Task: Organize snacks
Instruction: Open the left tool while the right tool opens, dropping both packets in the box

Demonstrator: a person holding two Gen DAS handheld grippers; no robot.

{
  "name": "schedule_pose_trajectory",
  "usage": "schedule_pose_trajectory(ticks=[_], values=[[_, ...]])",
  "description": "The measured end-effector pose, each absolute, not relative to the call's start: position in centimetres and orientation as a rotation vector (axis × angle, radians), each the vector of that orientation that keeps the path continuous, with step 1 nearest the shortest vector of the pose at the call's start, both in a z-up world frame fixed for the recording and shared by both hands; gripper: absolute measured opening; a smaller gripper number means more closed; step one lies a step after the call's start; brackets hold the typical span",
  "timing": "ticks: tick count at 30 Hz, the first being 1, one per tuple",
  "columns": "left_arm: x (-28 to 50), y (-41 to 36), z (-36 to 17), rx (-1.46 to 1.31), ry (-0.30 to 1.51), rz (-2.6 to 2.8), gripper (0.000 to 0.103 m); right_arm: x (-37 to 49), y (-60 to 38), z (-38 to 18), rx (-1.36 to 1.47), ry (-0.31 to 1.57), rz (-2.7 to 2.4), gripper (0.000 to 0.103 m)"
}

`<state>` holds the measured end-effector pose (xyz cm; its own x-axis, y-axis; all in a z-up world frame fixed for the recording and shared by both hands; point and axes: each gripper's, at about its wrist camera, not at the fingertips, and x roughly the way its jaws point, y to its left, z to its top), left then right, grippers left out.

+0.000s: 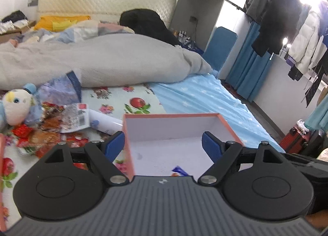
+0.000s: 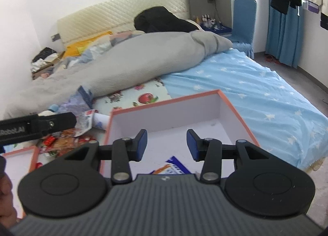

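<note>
Box: the open orange-edged box (image 1: 225, 122) sat on the bed (image 1: 205, 96), its white inside almost bare.
Done: one blue-and-white packet (image 2: 174, 166) lay on the box floor at the near edge, partly hidden by the claw bodies; nothing else showed inside.
Left: a heap of snack packets (image 1: 51, 125), red, orange and silvery, lay on the flowered sheet just left of the box, beside a plush toy (image 1: 15, 106); by my reading most of the sorting was not yet done.
Second box or lid: an orange-edged white piece (image 2: 32, 158) showed at the lower left of the right wrist view; I could not tell which it was.
Left claw: left claw (image 1: 163, 146) stood wide apart and empty, poised above the box's left wall and tilted downward.
Right claw: right claw (image 2: 167, 144) stood partly apart with nothing between its pads, above the box interior, tilted downward likewise.
Stage: judged early, both claws free for the next pick.
</note>
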<state>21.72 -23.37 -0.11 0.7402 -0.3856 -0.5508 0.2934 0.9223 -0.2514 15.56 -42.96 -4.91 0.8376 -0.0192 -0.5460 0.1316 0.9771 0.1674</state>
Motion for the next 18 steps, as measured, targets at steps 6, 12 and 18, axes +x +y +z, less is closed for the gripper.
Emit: schedule_pose_trajectory(ticks=[6, 12, 18], values=[[19.8, -19.4, 0.0, -0.206, 0.619, -0.334, 0.086, 14.3, -41.0, -4.2, 0.201, 0.535, -0.044, 0.046], [17.7, -15.8, -0.5, -0.212, 0.608, -0.286, 0.085, 13.3, -38.5, -4.7, 0.191, 0.534, -0.001, 0.046], [16.1, -12.7, -1.3, -0.214, 0.602, -0.246, 0.085, 12.3, -35.8, -5.7, 0.203, 0.544, 0.037, 0.046]])
